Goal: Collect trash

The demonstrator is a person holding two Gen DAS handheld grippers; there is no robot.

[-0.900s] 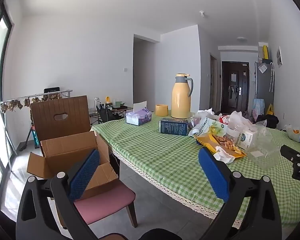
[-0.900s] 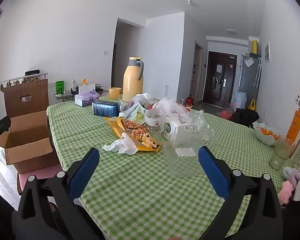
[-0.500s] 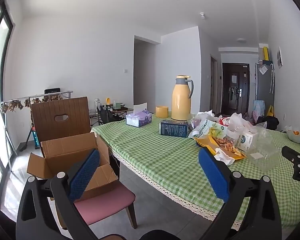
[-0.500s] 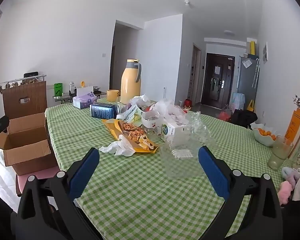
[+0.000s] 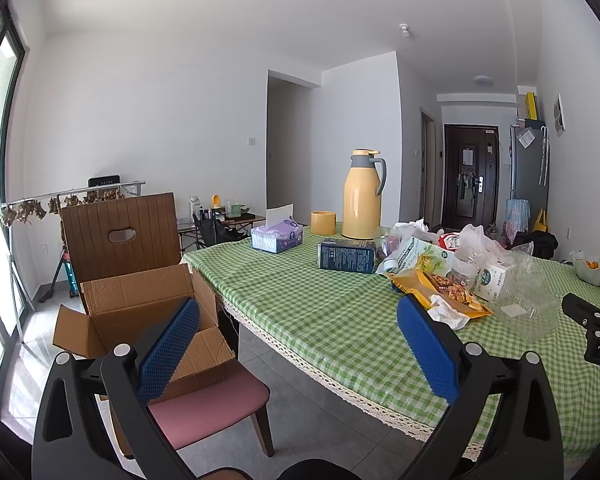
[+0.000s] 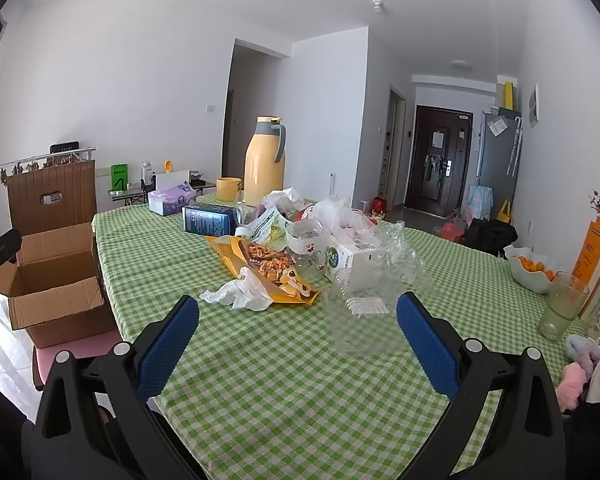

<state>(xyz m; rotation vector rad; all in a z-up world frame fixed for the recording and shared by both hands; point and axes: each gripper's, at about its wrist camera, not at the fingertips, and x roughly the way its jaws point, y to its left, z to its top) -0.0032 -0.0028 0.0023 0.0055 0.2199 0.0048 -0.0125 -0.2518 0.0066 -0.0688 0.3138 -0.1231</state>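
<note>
On the far left, an open cardboard box [image 5: 140,312] sits on a pink-seated chair [image 5: 208,404] just beside the table [image 5: 300,308], which wears a green checked cloth. The left tool [image 5: 298,342] hangs over the gap between chair and table edge, its blue pads spread wide with nothing between them.

Further along the table, a purple tissue box [image 6: 171,199] stands at the far edge, then a dark blue carton [image 6: 208,219] lying on its side, with a yellow mug [image 6: 228,189] and a tall yellow thermos [image 6: 264,162] behind it. The trash is heaped near the middle of the table: a crumpled white tissue [image 6: 238,294] touching an orange snack bag [image 6: 266,266], a green and white wrapper [image 6: 270,226], a clear plastic jar [image 6: 306,242], a white carton [image 6: 350,258] and crinkled clear plastic [image 6: 400,256]. A clear plastic container [image 6: 362,320] lies nearest the right tool [image 6: 298,340], which is also wide open and empty, hovering above the cloth short of the pile.

At the far right stand a bowl of oranges [image 6: 530,270] and a glass of pale liquid [image 6: 562,306].
</note>
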